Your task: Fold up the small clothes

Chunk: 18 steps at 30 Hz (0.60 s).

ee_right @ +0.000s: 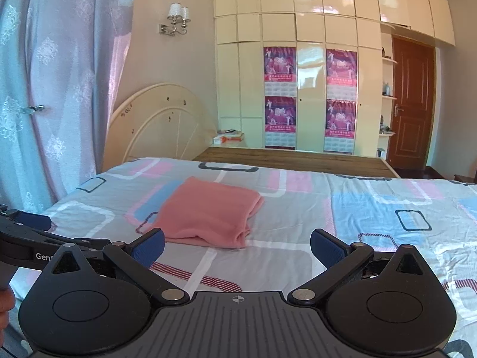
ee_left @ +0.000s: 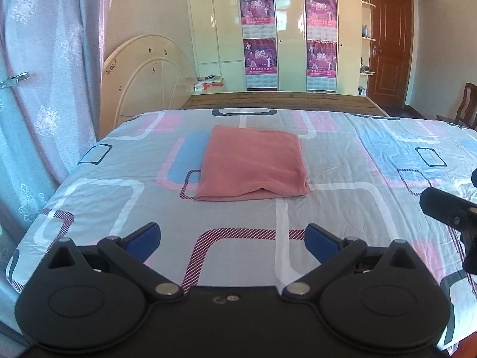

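Observation:
A pink garment (ee_left: 252, 164) lies folded into a neat rectangle on the patterned bedsheet (ee_left: 342, 179), and the right wrist view shows the same pink garment (ee_right: 208, 211) left of centre. My left gripper (ee_left: 232, 241) hangs over the near part of the bed, short of the garment, open with nothing between its blue pads (ee_left: 146, 237). My right gripper (ee_right: 237, 247) is also back from the garment, jaws wide open and empty. In each wrist view the other gripper's black body shows at the frame's edge.
The bed's left edge runs along a pale curtain (ee_left: 44, 89). Beyond the bed's far end stand a cream headboard panel (ee_left: 146, 74), a wardrobe with posters (ee_left: 320, 38) and a brown door (ee_left: 387, 47). A wooden chair (ee_left: 465, 104) stands at the far right.

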Motion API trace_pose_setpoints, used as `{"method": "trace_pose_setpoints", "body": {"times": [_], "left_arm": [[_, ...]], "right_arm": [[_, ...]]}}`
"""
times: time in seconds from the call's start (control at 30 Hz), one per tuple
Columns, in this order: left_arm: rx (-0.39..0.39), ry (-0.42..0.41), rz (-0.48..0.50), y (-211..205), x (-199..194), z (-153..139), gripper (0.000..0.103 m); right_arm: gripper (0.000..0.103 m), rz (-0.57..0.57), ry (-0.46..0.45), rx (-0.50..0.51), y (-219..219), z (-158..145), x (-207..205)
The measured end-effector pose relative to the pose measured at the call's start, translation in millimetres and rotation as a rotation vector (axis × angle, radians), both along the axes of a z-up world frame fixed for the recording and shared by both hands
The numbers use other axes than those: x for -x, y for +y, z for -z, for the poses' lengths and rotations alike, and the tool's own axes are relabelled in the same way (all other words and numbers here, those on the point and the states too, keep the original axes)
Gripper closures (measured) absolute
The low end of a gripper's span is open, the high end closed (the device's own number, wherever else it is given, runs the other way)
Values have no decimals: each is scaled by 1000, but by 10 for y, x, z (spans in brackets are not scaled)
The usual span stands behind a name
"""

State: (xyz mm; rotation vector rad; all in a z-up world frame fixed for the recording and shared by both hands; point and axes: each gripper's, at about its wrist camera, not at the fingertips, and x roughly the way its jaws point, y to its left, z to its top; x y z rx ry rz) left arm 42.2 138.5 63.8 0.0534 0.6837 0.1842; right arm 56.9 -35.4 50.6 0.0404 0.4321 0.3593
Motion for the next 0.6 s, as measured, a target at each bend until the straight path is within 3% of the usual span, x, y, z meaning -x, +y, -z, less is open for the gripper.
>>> {"method": "trace_pose_setpoints", "body": {"times": [0.6], "left_arm": [[-3, -7, -30, 77, 163, -24, 1]], "right_arm": [[0, -42, -15, -21, 65, -53, 102]]}}
